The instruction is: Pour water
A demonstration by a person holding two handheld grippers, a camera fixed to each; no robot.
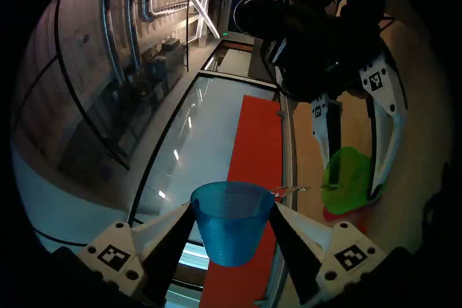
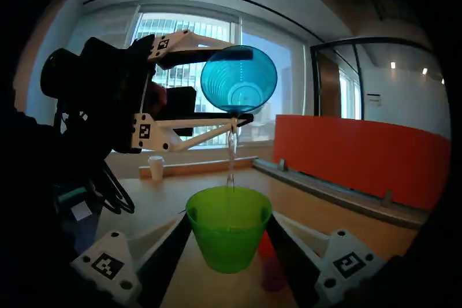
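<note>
In the left gripper view, my left gripper (image 1: 231,210) is shut on a blue translucent cup (image 1: 231,230), held tipped. A thin stream of water (image 1: 291,189) runs from its rim to the green cup (image 1: 346,181), on which my right gripper (image 1: 352,189) is shut. In the right gripper view, the green cup (image 2: 229,233) stands upright between the fingers of my right gripper (image 2: 228,218). Above it, the left gripper (image 2: 238,82) holds the blue cup (image 2: 238,80) on its side, mouth toward the camera. The water (image 2: 232,152) falls straight down into the green cup.
A wooden table (image 2: 323,215) lies below, with an orange partition (image 2: 358,158) along its right edge. A white paper cup (image 2: 156,168) stands at the far side near the window. A red and a purple object (image 2: 268,262) sit under the green cup. Cables hang at left.
</note>
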